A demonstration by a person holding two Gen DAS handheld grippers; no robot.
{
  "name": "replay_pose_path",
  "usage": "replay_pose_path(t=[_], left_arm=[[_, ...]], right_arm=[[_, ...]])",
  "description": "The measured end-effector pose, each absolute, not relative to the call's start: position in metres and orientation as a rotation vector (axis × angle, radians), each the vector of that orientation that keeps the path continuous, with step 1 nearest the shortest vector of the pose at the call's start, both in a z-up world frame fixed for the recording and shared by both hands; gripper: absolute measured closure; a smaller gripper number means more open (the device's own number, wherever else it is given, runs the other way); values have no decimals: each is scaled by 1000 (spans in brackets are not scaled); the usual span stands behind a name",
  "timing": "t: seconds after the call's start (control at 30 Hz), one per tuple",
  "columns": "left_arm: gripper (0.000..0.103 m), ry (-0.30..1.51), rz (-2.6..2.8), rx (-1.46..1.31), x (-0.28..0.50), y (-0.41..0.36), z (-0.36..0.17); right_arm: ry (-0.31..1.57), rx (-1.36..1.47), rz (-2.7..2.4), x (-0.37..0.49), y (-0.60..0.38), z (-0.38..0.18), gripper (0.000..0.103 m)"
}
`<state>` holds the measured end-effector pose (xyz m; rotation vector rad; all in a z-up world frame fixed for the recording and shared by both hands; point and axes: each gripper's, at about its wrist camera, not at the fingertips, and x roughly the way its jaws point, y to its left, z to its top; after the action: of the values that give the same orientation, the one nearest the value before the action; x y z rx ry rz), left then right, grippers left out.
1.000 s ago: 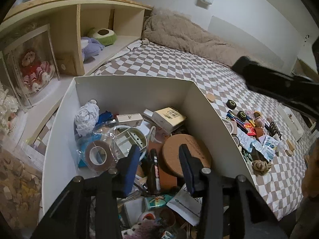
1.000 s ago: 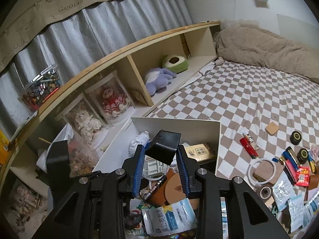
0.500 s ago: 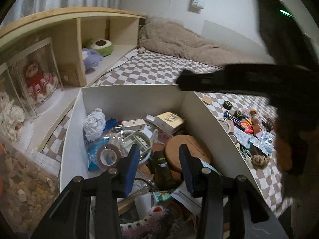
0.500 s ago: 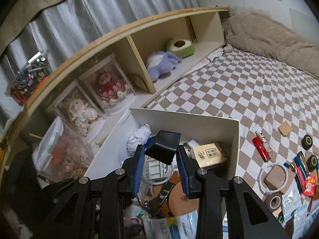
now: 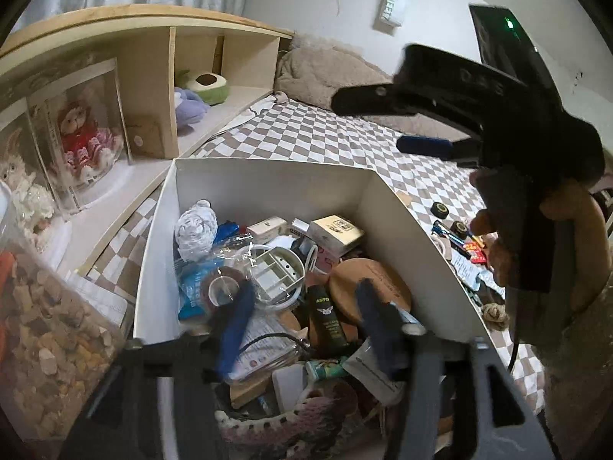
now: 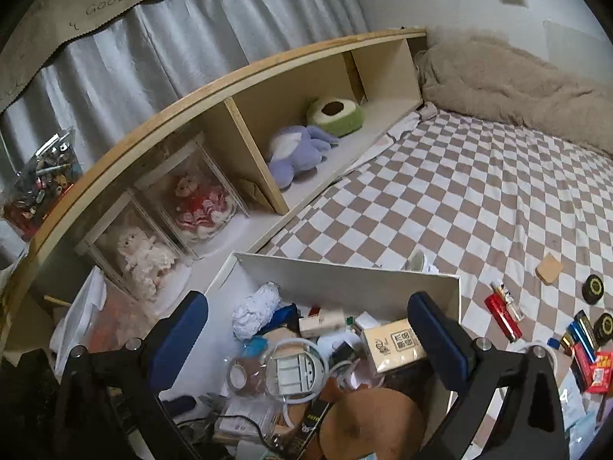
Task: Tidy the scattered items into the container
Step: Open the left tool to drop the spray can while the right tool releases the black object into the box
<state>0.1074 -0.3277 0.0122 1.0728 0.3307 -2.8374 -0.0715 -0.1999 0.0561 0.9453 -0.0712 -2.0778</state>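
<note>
The left hand-held gripper (image 5: pixel 302 306), jaws just opened further with nothing between them, hangs over the crowded white box (image 5: pixel 417 237) on the checked bed (image 5: pixel 325 138). The right hand-held gripper (image 5: pixel 387 122) reaches across above, a hand (image 5: pixel 536 237) gripping it.

A wooden shelf (image 6: pixel 245 122) runs along the grey curtain (image 6: pixel 161 46), with a purple plush (image 6: pixel 299 149) and an avocado cushion (image 6: pixel 337 115) side by side inside. Two dolls sit in clear cases (image 6: pixel 184 207), and a beige blanket (image 6: pixel 509 88) lies rumpled at the far end of the checkered bed (image 6: pixel 459 191).

The box (image 6: pixel 345 268) sits on the bed (image 6: pixel 479 199), crammed with items; the shelf (image 6: pixel 245 107) runs left of it, loose items (image 6: pixel 502 314) lie right.
</note>
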Motion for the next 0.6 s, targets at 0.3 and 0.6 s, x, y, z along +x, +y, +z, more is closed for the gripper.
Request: replay_pose_path(t=[0.3, 0.6], left_arm=[[39, 340, -2846, 1068, 109, -321, 15], [30, 333, -2835, 1035, 114, -318, 27]], right_arm=[[-56, 957, -2075, -68, -193, 54, 0], [6, 899, -2045, -43, -186, 72, 0]])
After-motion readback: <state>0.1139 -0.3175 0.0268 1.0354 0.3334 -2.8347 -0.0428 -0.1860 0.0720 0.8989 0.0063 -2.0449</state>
